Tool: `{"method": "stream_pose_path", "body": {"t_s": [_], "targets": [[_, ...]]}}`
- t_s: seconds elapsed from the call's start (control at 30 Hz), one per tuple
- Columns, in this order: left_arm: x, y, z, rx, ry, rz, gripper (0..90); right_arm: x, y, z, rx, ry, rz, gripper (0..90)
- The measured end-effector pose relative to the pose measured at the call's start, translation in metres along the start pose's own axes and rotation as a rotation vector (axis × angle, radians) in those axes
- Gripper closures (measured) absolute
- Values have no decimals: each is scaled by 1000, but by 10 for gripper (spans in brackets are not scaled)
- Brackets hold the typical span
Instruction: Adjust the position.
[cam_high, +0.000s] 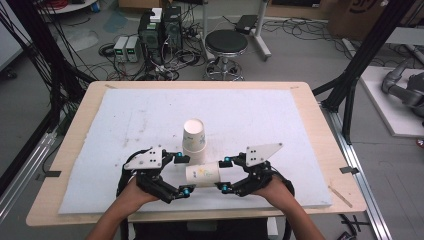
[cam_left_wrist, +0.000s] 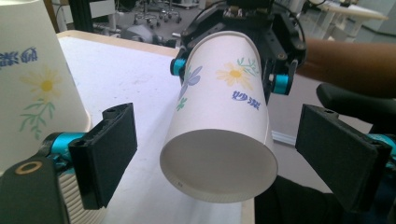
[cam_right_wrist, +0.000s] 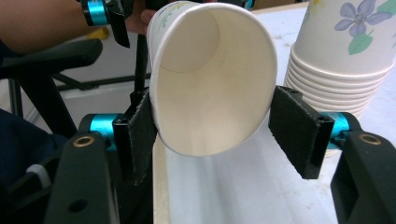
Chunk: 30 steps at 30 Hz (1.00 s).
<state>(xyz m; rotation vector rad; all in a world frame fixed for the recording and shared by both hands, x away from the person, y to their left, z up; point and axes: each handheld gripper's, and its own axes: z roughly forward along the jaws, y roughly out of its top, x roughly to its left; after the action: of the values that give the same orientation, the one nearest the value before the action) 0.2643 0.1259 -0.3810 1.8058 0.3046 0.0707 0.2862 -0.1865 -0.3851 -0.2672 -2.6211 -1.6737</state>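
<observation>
A single flowered paper cup (cam_high: 202, 174) lies level just above the white foam board (cam_high: 125, 120), between my two grippers. My right gripper (cam_high: 224, 174) is shut on its open mouth end, and in the right gripper view both pads squeeze the rim of the cup (cam_right_wrist: 215, 84) into an oval. My left gripper (cam_high: 184, 175) is open. In the left gripper view its jaws stand wide on either side of the cup's base (cam_left_wrist: 219, 168) without touching it. An upside-down stack of matching cups (cam_high: 194, 140) stands just behind, close beside the left jaw (cam_left_wrist: 32, 84) and the right jaw (cam_right_wrist: 345, 56).
The foam board covers most of the wooden table (cam_high: 320, 125), and the cup hangs near its front edge. Beyond the table are a black stool (cam_high: 226, 45), computer boxes (cam_high: 160, 30) and cables on the floor. Black frame posts (cam_high: 365, 55) stand at both sides.
</observation>
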Motion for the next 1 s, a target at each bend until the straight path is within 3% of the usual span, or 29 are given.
{"method": "stream_pose_path", "body": {"t_s": [0.2, 0.4, 0.57, 1.0], "targets": [[0, 3, 3, 74, 16, 39, 130, -1, 10, -3, 83, -30, -25, 346], [2, 4, 7, 130, 28, 43, 133, 0, 23, 0, 175, -49, -77, 346], [1, 6, 11, 191, 37, 75, 136, 2, 35, 4, 254, -61, -125, 346], [1, 9, 18, 281, 55, 115, 162, 6, 57, 17, 415, -87, -203, 346]]}}
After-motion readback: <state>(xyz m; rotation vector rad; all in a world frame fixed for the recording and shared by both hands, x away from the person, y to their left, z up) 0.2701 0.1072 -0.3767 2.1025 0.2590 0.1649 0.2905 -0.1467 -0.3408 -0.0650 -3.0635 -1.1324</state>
